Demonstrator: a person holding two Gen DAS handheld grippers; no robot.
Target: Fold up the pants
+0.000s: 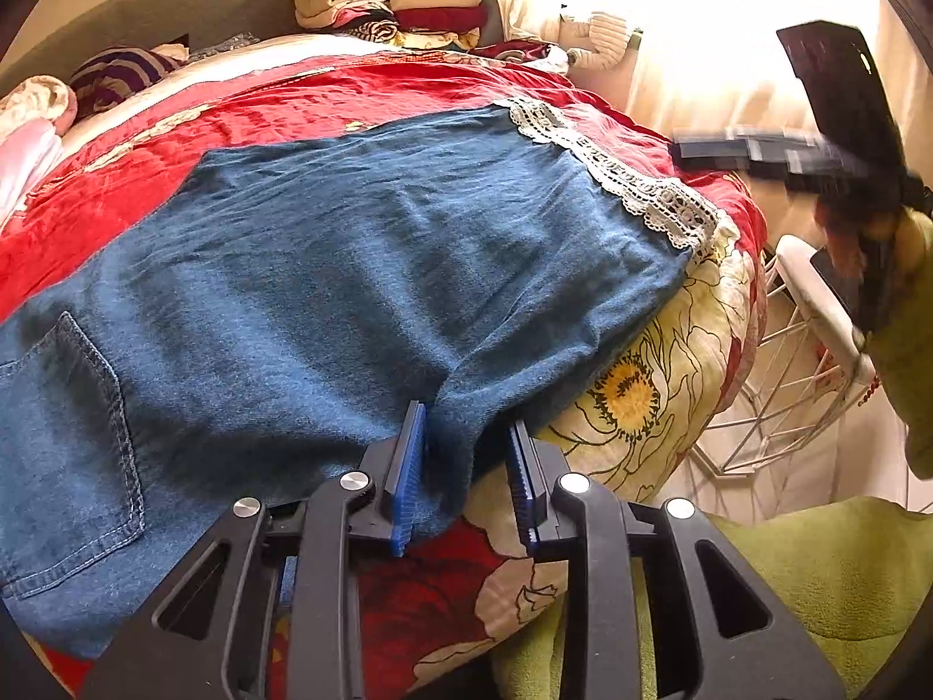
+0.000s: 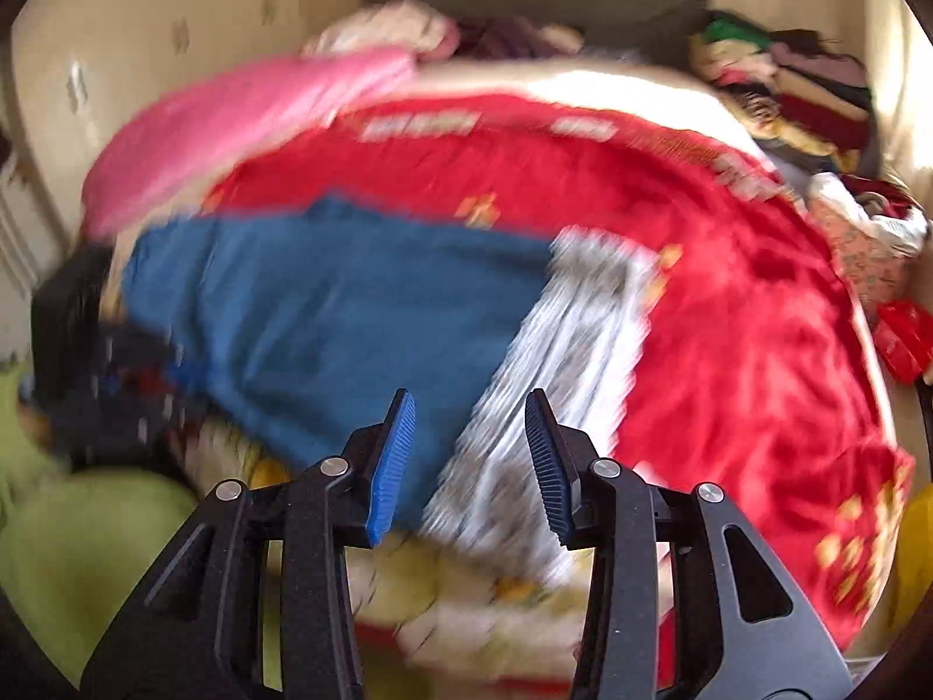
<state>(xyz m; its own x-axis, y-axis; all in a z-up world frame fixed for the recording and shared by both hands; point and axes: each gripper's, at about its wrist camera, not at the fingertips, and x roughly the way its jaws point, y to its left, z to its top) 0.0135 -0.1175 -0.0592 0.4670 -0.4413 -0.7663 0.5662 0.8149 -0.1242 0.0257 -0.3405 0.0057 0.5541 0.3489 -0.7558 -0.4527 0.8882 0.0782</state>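
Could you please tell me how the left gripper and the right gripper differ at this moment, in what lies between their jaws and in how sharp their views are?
The left gripper has a fold of the blue pants between its jaws; the right gripper has nothing between its jaws, only the bed behind them. The left gripper's view is sharp, while the right gripper's view is smeared with blur. Both have blue ribbed pads on black fingers, and both stand with jaws parted.
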